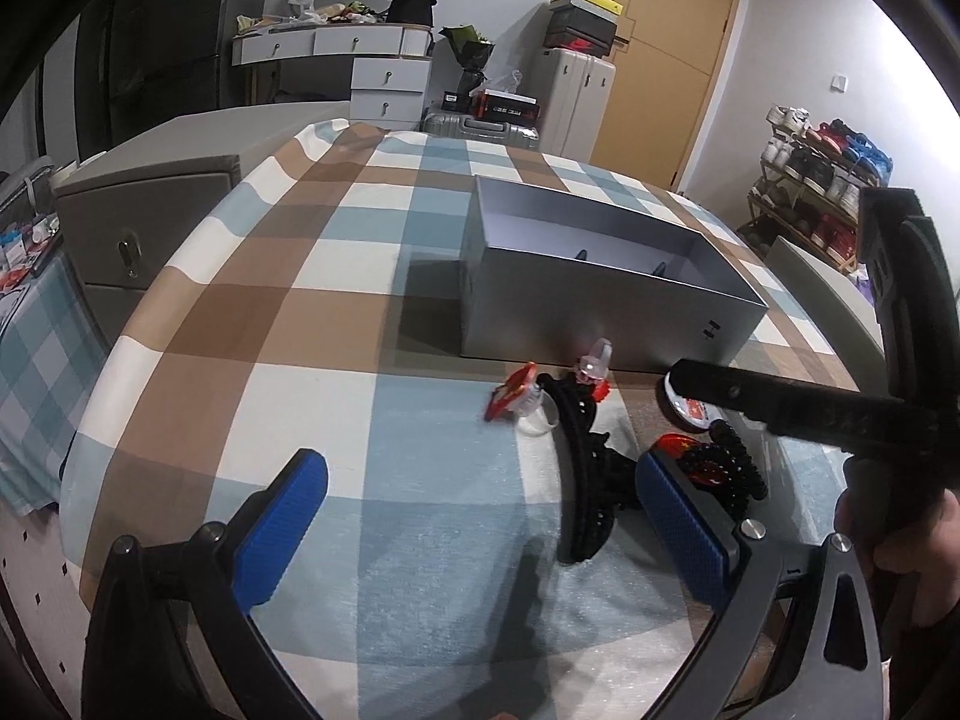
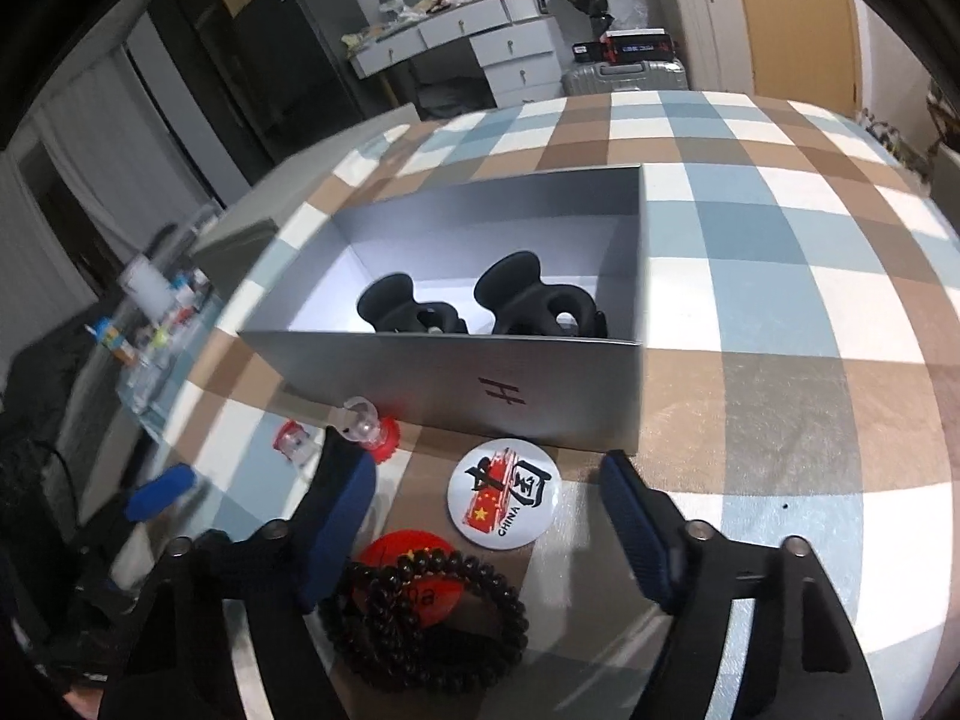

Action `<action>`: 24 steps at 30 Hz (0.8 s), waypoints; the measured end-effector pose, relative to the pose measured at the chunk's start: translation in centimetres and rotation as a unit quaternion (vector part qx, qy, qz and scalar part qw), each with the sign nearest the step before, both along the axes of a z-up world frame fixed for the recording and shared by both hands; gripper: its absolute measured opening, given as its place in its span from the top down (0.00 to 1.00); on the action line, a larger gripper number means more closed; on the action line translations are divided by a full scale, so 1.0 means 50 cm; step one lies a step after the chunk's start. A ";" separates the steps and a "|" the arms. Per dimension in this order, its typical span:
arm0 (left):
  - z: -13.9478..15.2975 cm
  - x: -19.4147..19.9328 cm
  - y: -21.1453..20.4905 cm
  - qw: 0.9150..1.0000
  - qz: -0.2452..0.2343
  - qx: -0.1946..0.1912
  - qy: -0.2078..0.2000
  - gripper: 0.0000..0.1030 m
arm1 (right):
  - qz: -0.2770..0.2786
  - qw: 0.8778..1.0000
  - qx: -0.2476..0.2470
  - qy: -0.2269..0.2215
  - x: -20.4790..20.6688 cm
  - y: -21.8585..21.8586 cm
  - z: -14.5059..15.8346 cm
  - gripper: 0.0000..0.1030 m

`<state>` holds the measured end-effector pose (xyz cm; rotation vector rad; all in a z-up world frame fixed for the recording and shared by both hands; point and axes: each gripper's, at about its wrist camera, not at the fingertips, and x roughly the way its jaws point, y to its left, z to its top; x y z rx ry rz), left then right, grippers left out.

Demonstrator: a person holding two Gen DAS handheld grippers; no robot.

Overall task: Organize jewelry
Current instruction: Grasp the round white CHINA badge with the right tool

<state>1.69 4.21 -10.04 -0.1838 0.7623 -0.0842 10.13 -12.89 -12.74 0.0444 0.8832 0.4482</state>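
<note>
The open grey box [image 2: 480, 372] holds two black hair claws [image 2: 534, 300]. In front of it lie a white round badge [image 2: 505, 493] marked CHINA, a red badge [image 2: 414, 570] and a black bead bracelet [image 2: 420, 618] on top of the red one. My right gripper [image 2: 489, 510] is open, its blue pads on either side of the white badge without touching it. My left gripper [image 1: 480, 510] is open above the cloth, with a black toothed hair clip [image 1: 579, 480] between its pads. The bracelet [image 1: 732, 468] lies beside its right pad.
Two red and clear plastic rings [image 1: 516, 399] [image 1: 594, 369] lie at the box's [image 1: 600, 294] near wall. A checked cloth [image 1: 336, 276] covers the table. A finger of the right gripper [image 1: 780, 402] crosses the left wrist view. A hand [image 1: 900, 546] shows at right. Cluttered furniture stands behind.
</note>
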 end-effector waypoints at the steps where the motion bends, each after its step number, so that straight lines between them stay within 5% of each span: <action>1: -0.001 -0.002 0.002 1.000 0.002 0.000 0.001 0.03 | -0.003 1.000 -0.012 -0.002 -0.001 0.006 -0.002 0.33; 4: -0.005 -0.001 0.008 1.000 0.004 -0.007 0.007 0.03 | -0.007 0.999 -0.047 -0.010 -0.005 0.023 -0.003 0.34; 12: -0.006 -0.004 0.019 1.000 0.004 -0.020 0.011 0.03 | -0.007 0.993 -0.119 -0.028 -0.013 0.048 -0.007 0.59; 24: -0.003 -0.001 0.042 0.999 0.016 -0.031 0.009 0.03 | 0.001 0.999 -0.043 -0.018 -0.020 0.013 -0.003 0.59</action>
